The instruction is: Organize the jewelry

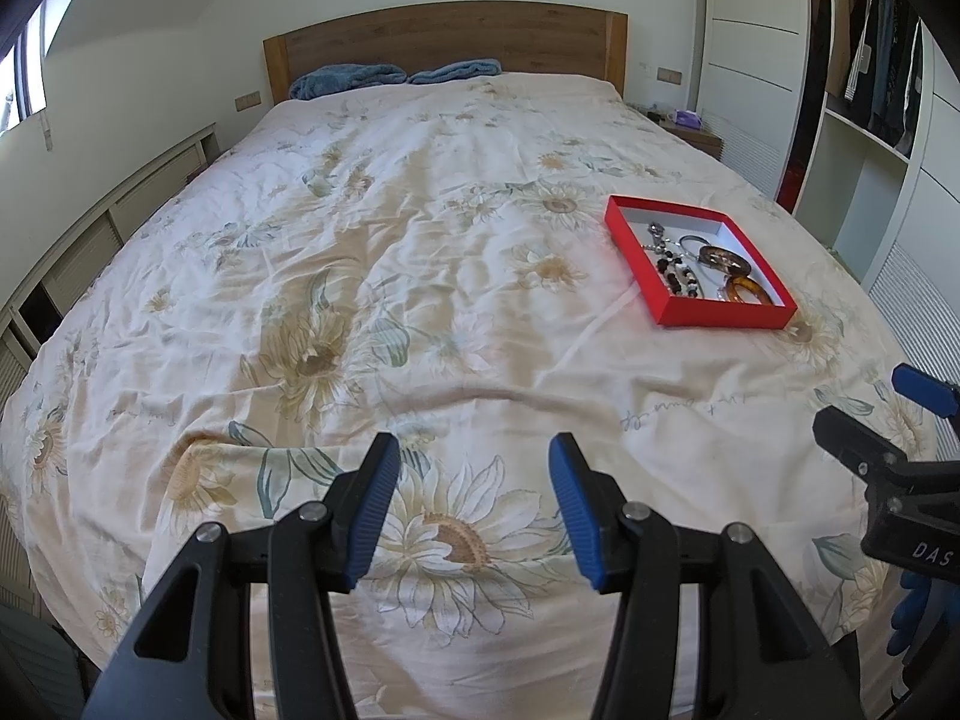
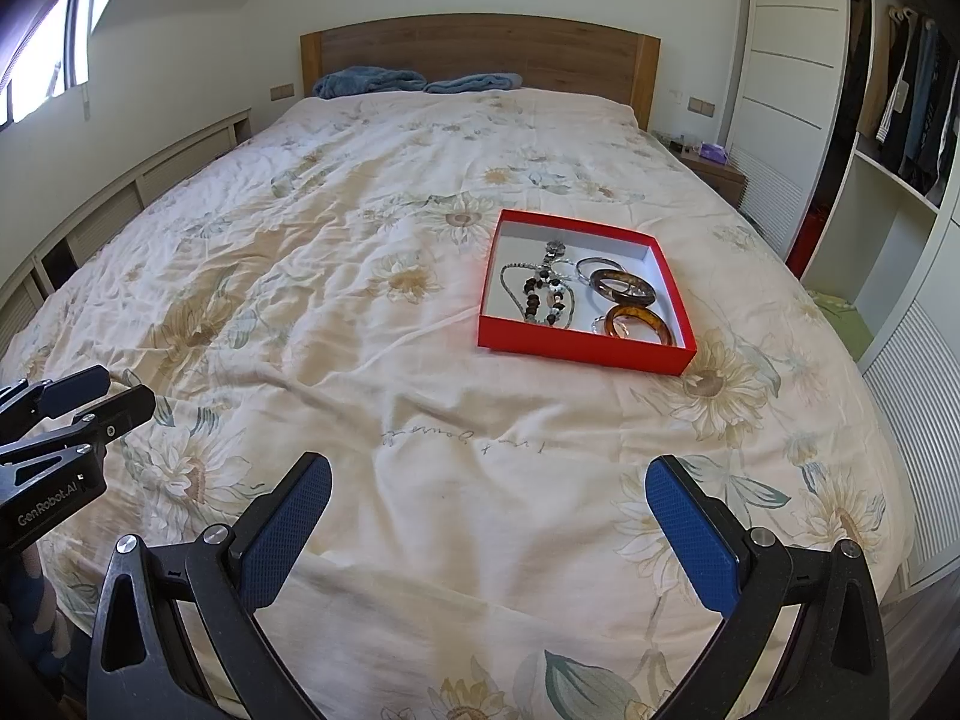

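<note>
1. Hovering over the near end of the bed, the left gripper (image 1: 474,504) has its blue-padded fingers (image 1: 375,510) spread apart with nothing between them; only a printed sunflower (image 1: 456,534) on the cover shows in the gap.
2. Right gripper (image 2: 489,525): fingers (image 2: 690,534) spread wider, nothing held, above a plain stretch of the cover with a line of printed script (image 2: 462,438) just ahead.
3. Each gripper shows at the edge of the other's view; the two are side by side, apart, neither touching the fabric as far as can be told.
4. Bedcover (image 2: 336,276): cream with a sunflower print, wrinkled all over.
5. Red tray (image 2: 681,300), shallow with a white inside, lies flat on the cover, well ahead of both grippers and toward the right side of the bed.
6. Inside the tray: a beaded necklace (image 2: 543,294) with dark and pale beads on the left; a thin silver bangle (image 2: 594,267) and a dark brown bangle (image 2: 621,288) overlapping at the right; an amber bangle (image 2: 639,327) at the near right corner. The pieces lie close together, some touching.
7. Farther out: two blue pillows (image 1: 393,75) against a wooden headboard (image 1: 456,39), a bedside table (image 2: 714,171) to the right, and an open wardrobe (image 2: 906,96) with hanging clothes.
</note>
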The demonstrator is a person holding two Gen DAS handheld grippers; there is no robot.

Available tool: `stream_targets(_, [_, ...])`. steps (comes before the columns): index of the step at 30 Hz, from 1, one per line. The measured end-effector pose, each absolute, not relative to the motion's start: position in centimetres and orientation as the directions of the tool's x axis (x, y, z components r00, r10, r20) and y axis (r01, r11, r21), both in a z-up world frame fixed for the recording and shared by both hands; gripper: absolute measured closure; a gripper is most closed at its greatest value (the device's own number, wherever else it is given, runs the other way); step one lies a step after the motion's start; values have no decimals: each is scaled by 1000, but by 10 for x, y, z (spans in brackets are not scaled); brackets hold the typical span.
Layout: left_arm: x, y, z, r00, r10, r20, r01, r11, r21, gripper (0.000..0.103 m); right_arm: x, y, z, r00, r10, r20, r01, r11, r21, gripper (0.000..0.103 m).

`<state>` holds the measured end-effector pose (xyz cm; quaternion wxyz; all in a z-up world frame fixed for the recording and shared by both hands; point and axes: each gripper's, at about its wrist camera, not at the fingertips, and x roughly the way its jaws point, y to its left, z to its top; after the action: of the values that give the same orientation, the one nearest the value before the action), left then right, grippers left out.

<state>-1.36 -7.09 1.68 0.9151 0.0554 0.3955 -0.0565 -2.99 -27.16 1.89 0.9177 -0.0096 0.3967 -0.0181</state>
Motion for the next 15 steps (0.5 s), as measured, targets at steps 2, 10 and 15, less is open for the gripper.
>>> stream_targets(2, [-13,-74,18,680,-63,-731,153,987,58,53,-29,-273,20,684,-45,-728,30,999,-34,0])
stream_targets(10, [-6,-77,24,670,-68,-739,168,984,62,53,-24,-285,29,687,-71,-723,68,997,-34,0])
stream_targets(15, [-1,-83,25,663,-61,-746,172,982,72,53,-22,-293,32,683,-111,-722,98,993,-60,0])
